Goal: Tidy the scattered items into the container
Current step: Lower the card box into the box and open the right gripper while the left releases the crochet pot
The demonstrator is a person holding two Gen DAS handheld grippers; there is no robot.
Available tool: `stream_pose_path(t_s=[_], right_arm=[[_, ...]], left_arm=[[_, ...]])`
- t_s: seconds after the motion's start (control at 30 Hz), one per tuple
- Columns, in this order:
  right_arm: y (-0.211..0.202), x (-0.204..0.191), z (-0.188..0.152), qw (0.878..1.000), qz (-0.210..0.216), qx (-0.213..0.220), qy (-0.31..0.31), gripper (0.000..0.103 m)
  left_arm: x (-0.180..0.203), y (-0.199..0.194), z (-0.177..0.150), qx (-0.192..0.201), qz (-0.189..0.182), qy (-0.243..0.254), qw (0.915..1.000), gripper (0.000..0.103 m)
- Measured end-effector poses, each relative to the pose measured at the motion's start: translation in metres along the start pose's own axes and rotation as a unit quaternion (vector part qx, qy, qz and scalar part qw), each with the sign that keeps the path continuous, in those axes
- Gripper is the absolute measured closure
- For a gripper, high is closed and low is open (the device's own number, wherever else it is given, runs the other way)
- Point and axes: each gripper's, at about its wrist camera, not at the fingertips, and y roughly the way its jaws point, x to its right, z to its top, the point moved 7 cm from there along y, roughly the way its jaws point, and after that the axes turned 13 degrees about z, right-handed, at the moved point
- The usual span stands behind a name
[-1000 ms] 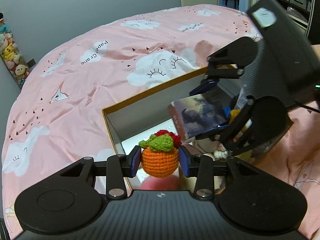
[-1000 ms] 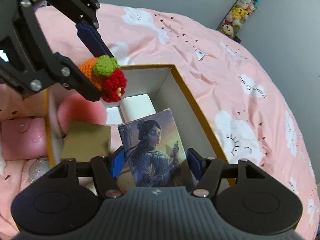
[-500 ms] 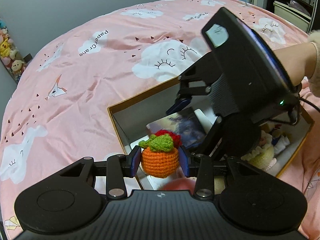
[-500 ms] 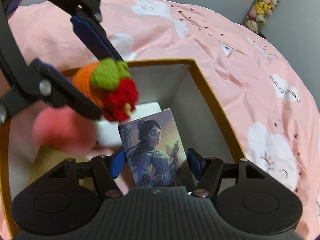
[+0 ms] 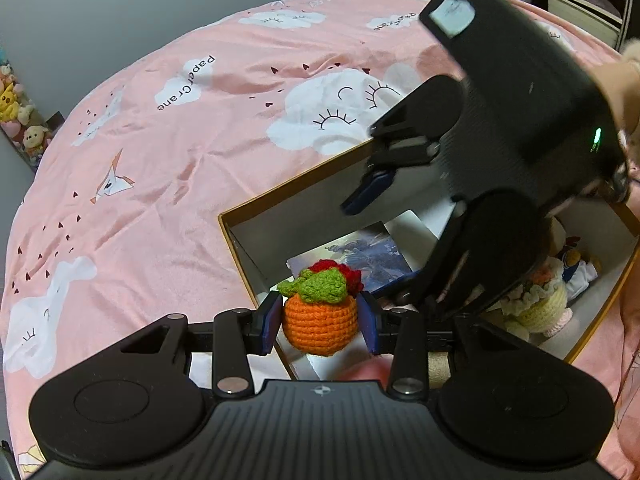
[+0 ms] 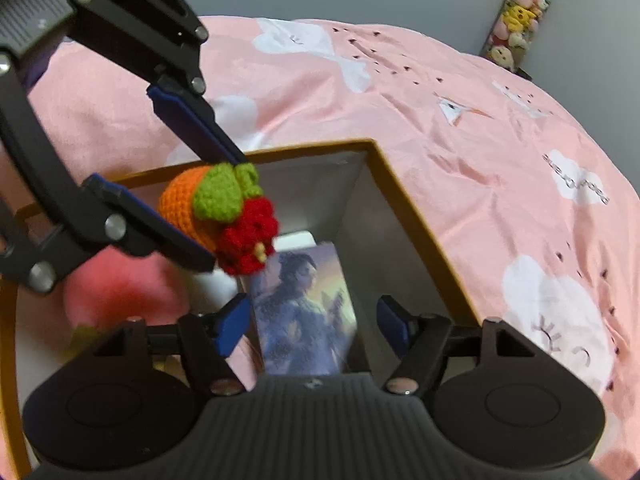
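From the left wrist view we see our left tongs [image 5: 320, 322] clamped on the orange crocheted fruit with green leaves and a red flower [image 5: 320, 312], held above the near corner of the open cardboard box with a tan rim and pale inner walls [image 5: 280, 204]. The box rests on a bed with a pink quilt printed with white clouds [image 5: 160, 160]. Our black right tongs [image 5: 394, 236] cross the upper right of this view and hide much of the box's middle. Inside the box lie a picture card showing a dark-haired figure [image 5: 360, 256], a cream and yellow crocheted cake-like toy [image 5: 540, 308] and a small doll in blue and white [image 5: 576, 268]. A row of plush toys [image 5: 16, 112] stands by the grey wall.

From the right wrist view our right tongs [image 6: 312, 320] have just been opening; the blue pads stand apart from the picture card [image 6: 308, 312], which lies between them, its edges clear of both. The left tongs [image 6: 200, 200] reach in from the upper left with the crocheted fruit [image 6: 216, 216] over the box [image 6: 416, 216], partly covering its far wall. A blurred pink soft thing [image 6: 120, 292] sits in the box's left part. The pink quilt [image 6: 480, 140] surrounds the box.
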Motion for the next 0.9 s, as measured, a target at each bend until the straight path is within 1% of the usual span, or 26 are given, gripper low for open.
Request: stream_pose_path(t_s=[0.17,0.23,0.27,0.4,0.47,0.5,0.63,0.73,0.77,0.9], right_arm=[[-0.007,0.006,-0.018,0.998,0.014,-0.031,0.058,0.032],[-0.006,0.006,-0.023,0.997,0.017,-0.031,0.075,0.034],[-0.004,0.006,-0.024,0.996,0.020,-0.030,0.085,0.037],[0.007,0.010,-0.026,0.992,0.016,-0.031,0.117,0.061],[0.008,0.012,-0.023,0.992,0.010,-0.018,0.125,0.067],[0.008,0.013,-0.021,0.991,0.010,-0.012,0.132,0.068],[0.010,0.019,-0.020,0.987,0.000,0.003,0.163,0.065],[0.007,0.020,-0.023,0.983,0.008,0.013,0.184,0.067],[0.005,0.020,-0.023,0.982,0.010,0.013,0.186,0.069],[-0.003,0.022,-0.028,0.984,-0.007,0.007,0.177,0.069]], left_arm=[[0.003,0.000,0.000,0.000,0.002,0.013,0.9999,0.056],[0.003,0.000,0.000,-0.002,0.003,0.016,0.9999,0.056],[0.003,0.000,0.000,-0.003,0.004,0.016,0.9999,0.056],[0.003,0.000,0.000,-0.005,0.005,0.020,0.9998,0.056],[0.004,0.000,-0.001,-0.005,0.005,0.026,0.9996,0.056],[0.005,0.000,-0.002,-0.006,0.005,0.029,0.9995,0.056],[0.010,0.005,-0.003,-0.010,0.006,0.046,0.9989,0.056],[0.015,0.008,-0.005,-0.013,0.004,0.069,0.9975,0.056],[0.017,0.009,-0.006,-0.015,0.004,0.079,0.9967,0.056],[0.021,0.017,-0.012,-0.035,0.009,0.120,0.9921,0.056]])
